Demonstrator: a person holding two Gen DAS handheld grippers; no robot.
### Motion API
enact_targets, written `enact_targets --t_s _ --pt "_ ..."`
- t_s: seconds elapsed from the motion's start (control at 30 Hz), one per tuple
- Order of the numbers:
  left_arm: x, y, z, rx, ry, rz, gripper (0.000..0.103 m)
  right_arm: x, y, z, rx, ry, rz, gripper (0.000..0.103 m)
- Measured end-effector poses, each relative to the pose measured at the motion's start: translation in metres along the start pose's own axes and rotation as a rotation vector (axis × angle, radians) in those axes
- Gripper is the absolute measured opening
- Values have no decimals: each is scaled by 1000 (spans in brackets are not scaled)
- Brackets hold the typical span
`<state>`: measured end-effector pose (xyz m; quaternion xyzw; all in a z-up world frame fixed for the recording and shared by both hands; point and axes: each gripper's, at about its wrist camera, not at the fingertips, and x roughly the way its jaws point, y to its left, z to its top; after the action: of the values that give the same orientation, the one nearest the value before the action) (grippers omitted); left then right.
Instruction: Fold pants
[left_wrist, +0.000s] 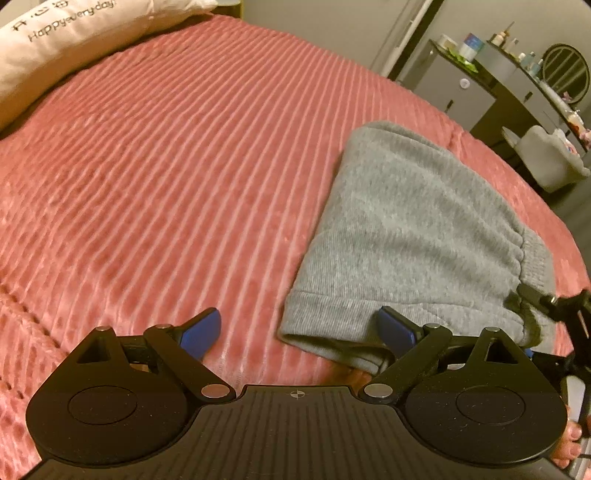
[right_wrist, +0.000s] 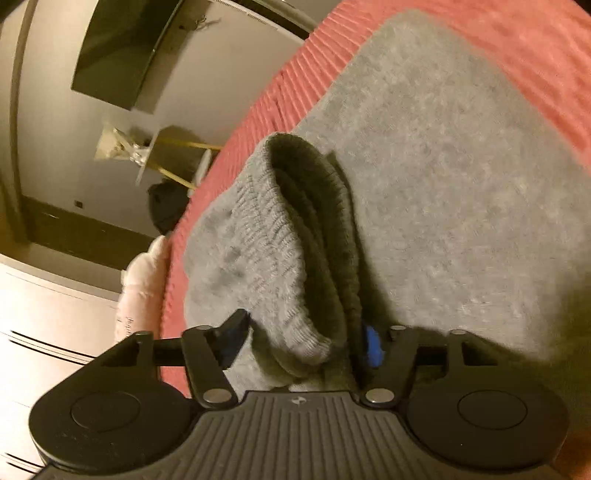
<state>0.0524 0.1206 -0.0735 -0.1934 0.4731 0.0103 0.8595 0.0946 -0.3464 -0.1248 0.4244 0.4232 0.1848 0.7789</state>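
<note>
The grey pants (left_wrist: 413, 229) lie folded into a compact bundle on the pink ribbed bedspread (left_wrist: 166, 166). My left gripper (left_wrist: 299, 332) is open at the bundle's near hem corner, one blue pad on the bedspread, the other against the cloth. My right gripper (right_wrist: 306, 339) has its jaws around the ribbed waistband (right_wrist: 288, 236) of the pants (right_wrist: 443, 166), with cloth bunched between the pads. The right gripper also shows at the right edge of the left wrist view (left_wrist: 532, 299), at the waistband.
A cream pillow (left_wrist: 74, 40) with lettering lies at the bed's far left. A dresser with bottles and a round mirror (left_wrist: 565, 70) stands beyond the bed's right side. A pale chair (left_wrist: 550, 158) is beside it. The bed edge (right_wrist: 236, 155) runs close to the pants.
</note>
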Motion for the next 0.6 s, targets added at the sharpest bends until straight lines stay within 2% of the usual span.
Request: enact_targets --t_s 0.03,0.07,0.1,0.13,0.17,0.2,0.33,0.47,0.6 --pt "0 0 0 -3 0 -1 96 3 -1 1 8 4 23 80" --pt "0 1 0 -6 1 -2 96 6 0 2 13 9 36 81" --pt "0 1 -1 -9 1 -1 96 10 5 3 11 13 29 81" --pt "0 1 -1 -12 0 0 96 15 11 4 1 15 13 77" --pt "0 1 -2 -16 -2 0 96 16 16 3 -21 12 -12 53" --pt "-1 2 -2 -19 -2 -1 96 18 23 2 -53 7 -56 43" --pt "-3 2 -5 -17 -1 -14 96 15 50 -2 -126 -25 -94 41" --pt "-14 -1 -11 29 -40 -81 96 -3 84 1 -170 -101 -36 40" --pt "-17 -9 -18 114 -24 -153 96 -17 119 6 -227 -158 24 39"
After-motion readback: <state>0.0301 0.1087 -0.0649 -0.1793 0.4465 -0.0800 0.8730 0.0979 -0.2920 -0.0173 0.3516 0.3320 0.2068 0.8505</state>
